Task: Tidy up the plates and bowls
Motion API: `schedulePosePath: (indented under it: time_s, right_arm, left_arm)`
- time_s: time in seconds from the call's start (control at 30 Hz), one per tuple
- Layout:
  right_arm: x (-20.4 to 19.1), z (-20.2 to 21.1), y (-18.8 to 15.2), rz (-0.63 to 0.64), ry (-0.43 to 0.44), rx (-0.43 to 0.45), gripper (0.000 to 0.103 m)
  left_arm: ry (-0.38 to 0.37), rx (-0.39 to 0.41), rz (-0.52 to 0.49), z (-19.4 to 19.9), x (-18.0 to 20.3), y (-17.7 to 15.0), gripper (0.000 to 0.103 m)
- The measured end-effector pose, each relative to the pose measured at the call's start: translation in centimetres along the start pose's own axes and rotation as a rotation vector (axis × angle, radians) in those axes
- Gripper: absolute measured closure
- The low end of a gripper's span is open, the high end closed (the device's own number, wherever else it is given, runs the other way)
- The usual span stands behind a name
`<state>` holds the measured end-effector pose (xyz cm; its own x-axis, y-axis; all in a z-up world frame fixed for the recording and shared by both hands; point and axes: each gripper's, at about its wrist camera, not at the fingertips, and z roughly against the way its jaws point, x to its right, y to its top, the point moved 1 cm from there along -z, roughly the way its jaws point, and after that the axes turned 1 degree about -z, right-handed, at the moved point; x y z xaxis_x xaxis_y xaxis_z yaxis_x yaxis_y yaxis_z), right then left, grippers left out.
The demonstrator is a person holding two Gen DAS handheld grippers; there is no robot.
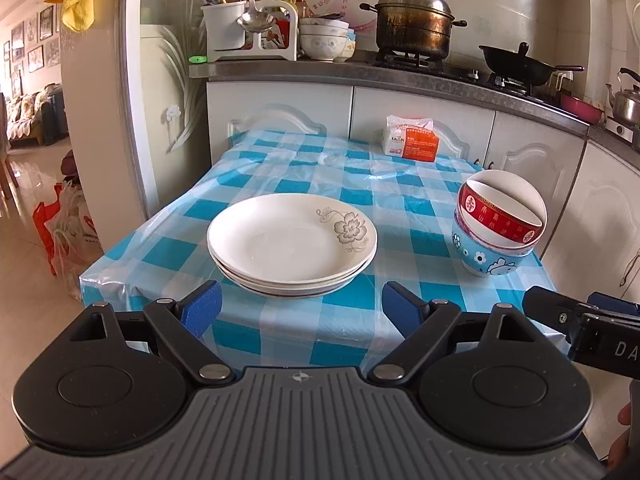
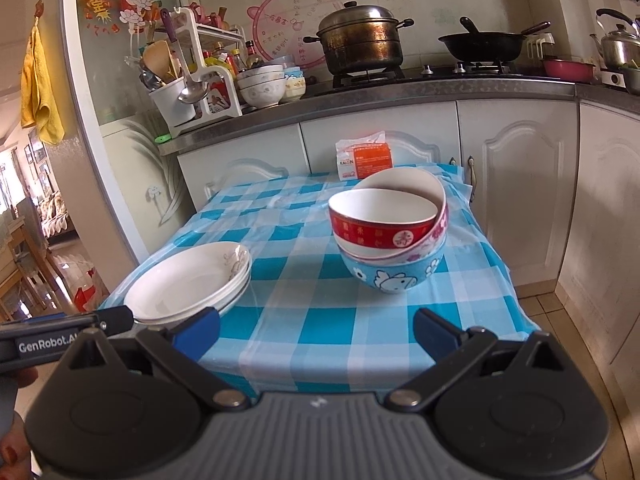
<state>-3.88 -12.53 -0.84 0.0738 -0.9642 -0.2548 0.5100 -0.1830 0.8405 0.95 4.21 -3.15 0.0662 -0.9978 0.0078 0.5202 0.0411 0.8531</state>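
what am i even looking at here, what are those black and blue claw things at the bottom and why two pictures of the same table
Those are two hand-held grippers, one in each of a person's hands, each with a camera looking along its fingers. One picture is from the left gripper, the other from the right gripper. Both are open and hold nothing. On the checked tablecloth sit a stack of white plates and a stack of bowls, the red-banded top bowl tilted. A tissue pack lies at the far edge. The job is tidying plates and bowls.
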Motion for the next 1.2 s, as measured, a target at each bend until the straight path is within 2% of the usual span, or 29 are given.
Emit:
schedulePosePath:
  time_s: [0.6, 1.2]
  right_arm:
    - [0.8, -0.6, -0.7, -0.025, -0.007, -0.024, 0.001]
    - [1.2, -1.0, -0.9, -0.034, -0.005, -0.035, 0.001]
  left_arm:
    - [0.024, -0.024, -0.034, -1.5, -0.2, -0.2, 0.000]
    - [0.016, -0.024, -0.049, -2.3, -0.8, -0.2, 0.000]
